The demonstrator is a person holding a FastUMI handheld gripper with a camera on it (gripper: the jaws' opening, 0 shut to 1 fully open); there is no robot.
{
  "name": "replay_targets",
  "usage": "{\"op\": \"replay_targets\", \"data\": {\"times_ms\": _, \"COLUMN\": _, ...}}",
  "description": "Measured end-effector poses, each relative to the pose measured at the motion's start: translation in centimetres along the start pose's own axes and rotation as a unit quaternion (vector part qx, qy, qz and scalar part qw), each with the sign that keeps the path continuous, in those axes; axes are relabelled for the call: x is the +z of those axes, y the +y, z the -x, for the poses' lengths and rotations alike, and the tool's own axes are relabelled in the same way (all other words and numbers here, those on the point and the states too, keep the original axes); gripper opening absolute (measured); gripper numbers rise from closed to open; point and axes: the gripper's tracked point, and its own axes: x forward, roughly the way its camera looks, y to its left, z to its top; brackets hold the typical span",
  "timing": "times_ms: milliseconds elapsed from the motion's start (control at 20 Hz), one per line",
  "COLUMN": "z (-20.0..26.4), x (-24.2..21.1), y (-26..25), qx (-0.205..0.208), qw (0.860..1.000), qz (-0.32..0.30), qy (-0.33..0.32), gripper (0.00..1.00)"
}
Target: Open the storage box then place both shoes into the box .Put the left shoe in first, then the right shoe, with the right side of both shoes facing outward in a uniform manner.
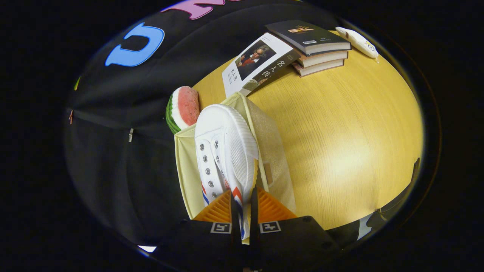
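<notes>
**A:** Between the jaws, what is held?

**B:** A white canvas shoe. The gripper has its jaws nearly together, both pressing a thin edge at the heel end, so the shoe hangs out ahead of them.

**A:** And where is it?

**B:** Over the pale fabric storage box on the wooden tabletop, partly inside the open mouth, I judge. A watermelon-slice toy sits just beyond the box; a stack of books lies further off.

**A:** Which step?

**B:** Placing a shoe (left or right, I cannot tell).

**A:** Its direction?

**B:** Long axis runs straight away from the jaws, toe pointing towards the toy, eyelets turned to one side, ribbed sole edge to the other.

**A:** Next?

**B:** Probably lowering it fully in, keeping that sideways lie, then releasing.
</notes>
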Motion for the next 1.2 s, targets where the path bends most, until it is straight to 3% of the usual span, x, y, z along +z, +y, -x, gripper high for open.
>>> {"op": "replay_targets", "data": {"times_ms": 100, "z": -0.1, "x": -0.1, "y": -0.1, "qx": -0.001, "qw": 1.000, "qz": 0.005, "qy": 0.003, "gripper": 0.12}}
{"op": "replay_targets", "data": {"times_ms": 250, "z": 0.3, "x": 0.0, "y": 1.5, "qx": 0.029, "qw": 1.000, "qz": -0.008, "qy": 0.003, "gripper": 0.22}}
{"op": "replay_targets", "data": {"times_ms": 350, "z": 1.8, "x": 1.7, "y": 3.0, "qx": 0.054, "qw": 0.998, "qz": -0.008, "qy": -0.028, "gripper": 0.54}}
{"op": "replay_targets", "data": {"times_ms": 400, "z": 2.7, "x": 2.4, "y": 3.2, "qx": 0.056, "qw": 0.997, "qz": 0.008, "qy": -0.045, "gripper": 0.78}}
{"op": "replay_targets", "data": {"times_ms": 500, "z": 4.9, "x": 3.4, "y": 3.8, "qx": 0.064, "qw": 0.994, "qz": 0.050, "qy": -0.076, "gripper": 0.99}}
{"op": "replay_targets", "data": {"times_ms": 750, "z": 11.1, "x": 5.6, "y": 3.6, "qx": 0.093, "qw": 0.977, "qz": 0.111, "qy": -0.156, "gripper": 0.98}}
{"op": "replay_targets", "data": {"times_ms": 1000, "z": 16.6, "x": 6.8, "y": 0.8, "qx": 0.084, "qw": 0.965, "qz": 0.153, "qy": -0.198, "gripper": 0.99}}
{"op": "replay_targets", "data": {"times_ms": 1200, "z": 21.9, "x": 9.4, "y": -1.1, "qx": 0.071, "qw": 0.941, "qz": 0.197, "qy": -0.265, "gripper": 0.98}}
